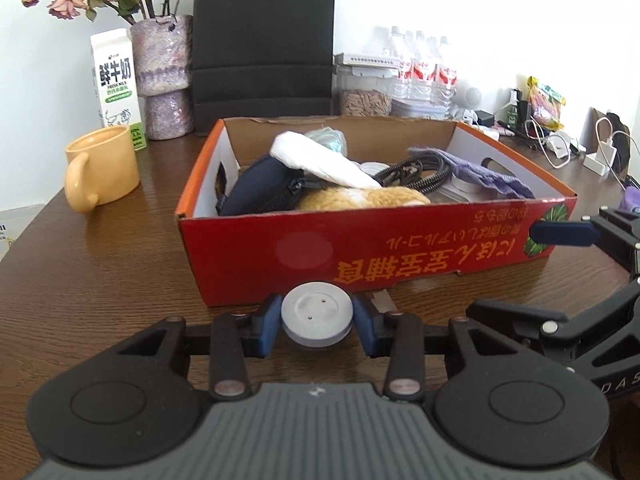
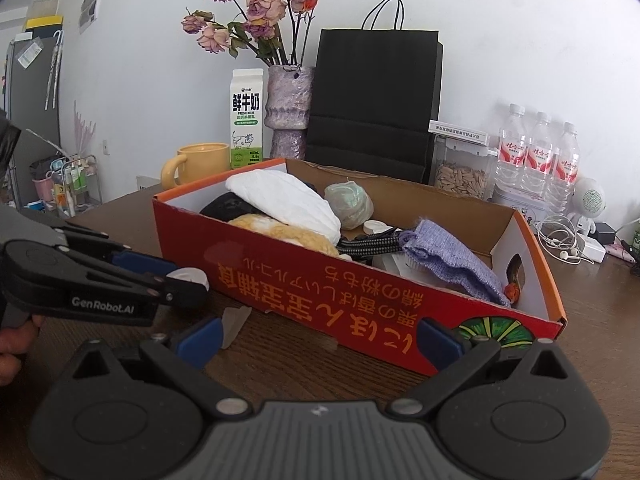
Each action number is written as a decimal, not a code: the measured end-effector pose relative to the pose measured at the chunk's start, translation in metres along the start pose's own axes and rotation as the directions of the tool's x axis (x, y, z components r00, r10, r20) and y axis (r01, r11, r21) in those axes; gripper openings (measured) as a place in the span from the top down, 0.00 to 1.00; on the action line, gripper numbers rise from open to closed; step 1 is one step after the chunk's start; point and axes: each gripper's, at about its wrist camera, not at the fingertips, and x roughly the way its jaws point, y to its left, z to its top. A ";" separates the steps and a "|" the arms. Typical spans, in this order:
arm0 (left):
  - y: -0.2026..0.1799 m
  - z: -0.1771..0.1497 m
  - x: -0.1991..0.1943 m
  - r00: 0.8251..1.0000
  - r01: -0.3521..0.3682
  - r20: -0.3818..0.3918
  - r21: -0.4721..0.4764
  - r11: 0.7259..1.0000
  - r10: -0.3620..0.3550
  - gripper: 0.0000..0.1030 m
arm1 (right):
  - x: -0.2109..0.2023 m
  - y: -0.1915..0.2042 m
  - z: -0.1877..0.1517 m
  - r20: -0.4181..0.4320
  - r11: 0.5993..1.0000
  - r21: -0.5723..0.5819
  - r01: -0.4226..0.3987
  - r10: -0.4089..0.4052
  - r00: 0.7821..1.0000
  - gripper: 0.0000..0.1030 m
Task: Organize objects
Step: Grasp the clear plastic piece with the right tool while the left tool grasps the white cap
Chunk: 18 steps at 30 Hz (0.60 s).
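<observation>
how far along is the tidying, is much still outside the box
Mostly done: the red box already holds a white cloth, dark pouch, plush toy, cable and purple cloth. In hand: the left gripper is shut on a grey round disc in front of the box. Left: drop it in. The right gripper is open, holding nothing.

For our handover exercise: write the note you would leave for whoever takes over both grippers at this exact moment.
Left gripper: shut on the white round disc, on the table before the red box.
Right gripper: open, empty, at the box's front wall.
Done: white cloth, plush toy, black cable, purple cloth and dark pouch are in the box.
Left: the disc, probably into the box. The yellow mug stands outside.
</observation>
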 end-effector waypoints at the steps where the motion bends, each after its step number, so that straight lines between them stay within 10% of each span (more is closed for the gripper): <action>1: 0.001 0.000 -0.002 1.000 -0.002 0.008 -0.003 1.000 0.002 0.61 | 0.001 0.000 0.000 -0.004 1.000 0.002 -0.005 0.005 1.000 0.00; 18: 0.018 0.003 -0.019 0.997 -0.017 0.074 -0.045 0.999 0.020 0.61 | 0.023 0.031 0.002 -0.077 0.997 0.036 -0.075 0.078 0.994 0.21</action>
